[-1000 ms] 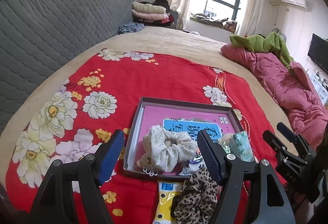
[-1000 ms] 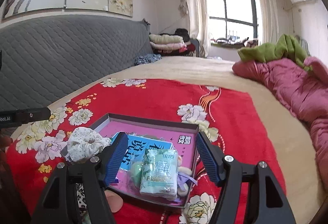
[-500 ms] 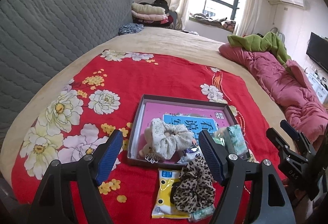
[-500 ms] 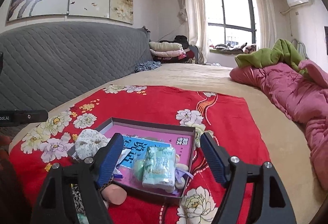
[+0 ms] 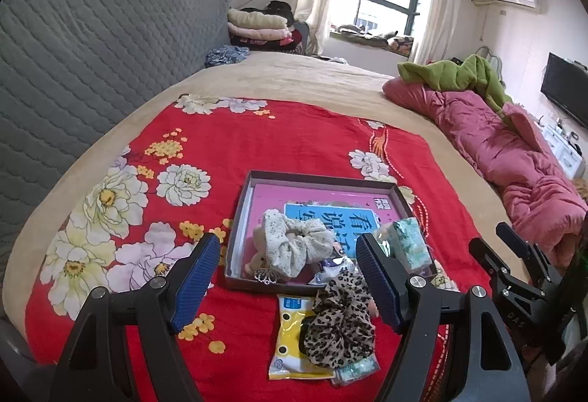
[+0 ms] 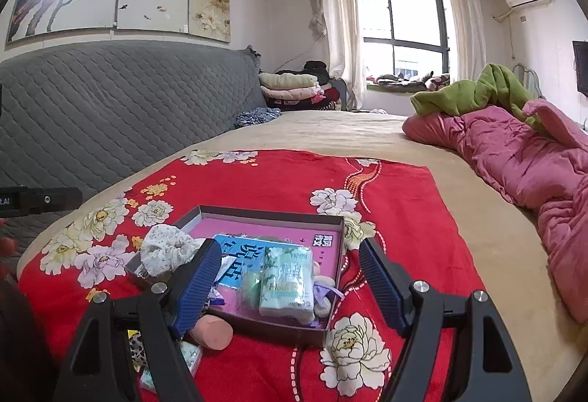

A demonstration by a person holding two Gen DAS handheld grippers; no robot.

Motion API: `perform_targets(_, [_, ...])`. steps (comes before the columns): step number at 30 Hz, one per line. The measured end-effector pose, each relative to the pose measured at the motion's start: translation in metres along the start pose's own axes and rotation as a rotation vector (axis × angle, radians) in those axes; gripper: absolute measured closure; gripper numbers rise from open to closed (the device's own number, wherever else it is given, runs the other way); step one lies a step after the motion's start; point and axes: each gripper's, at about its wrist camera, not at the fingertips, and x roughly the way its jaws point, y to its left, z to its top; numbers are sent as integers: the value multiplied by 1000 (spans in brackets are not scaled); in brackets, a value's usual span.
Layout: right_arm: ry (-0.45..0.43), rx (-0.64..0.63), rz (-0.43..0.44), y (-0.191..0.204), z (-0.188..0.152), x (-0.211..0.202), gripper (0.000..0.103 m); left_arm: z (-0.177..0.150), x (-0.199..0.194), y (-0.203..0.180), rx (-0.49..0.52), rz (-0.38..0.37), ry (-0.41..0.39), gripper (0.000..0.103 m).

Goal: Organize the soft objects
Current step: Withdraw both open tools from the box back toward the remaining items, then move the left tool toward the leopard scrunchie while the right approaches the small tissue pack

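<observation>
Red floral cloth [image 5: 257,144] covers the bed, and the task looks partly done. From the left, the shallow card box [image 5: 237,218] already holds a crinkly cream scrunchie [image 5: 294,244] and a slick green tissue pack [image 5: 408,244]. In front of it, still outside, lie a glossy yellow packet [image 5: 290,339] and a ruched leopard scrunchie [image 5: 341,324]. Left gripper [image 5: 286,284] hangs above these, spread wide and empty. Right gripper [image 6: 290,288] faces the box, likewise wide and empty.

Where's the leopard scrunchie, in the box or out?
Out. The leopard scrunchie lies on the red blanket just in front of the box, partly on a yellow packet.
</observation>
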Motion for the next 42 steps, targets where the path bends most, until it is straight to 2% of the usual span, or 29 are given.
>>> perform_targets(14, [37,39,20,5,-13,-25,26,-7,-22,2,8,-23,-6,25])
perform_targets(28, [108,35,41,28,-25,-33,26,-21,-26,1,13,-56,37,26])
perform_targets(32, [122,71,58,29,-27,-36,26,-23,-29,0,15,-64,37,25])
perform_targets(42, [148,10,74,49,-33,-42,26,-32,-28,0,27,-66,64,25])
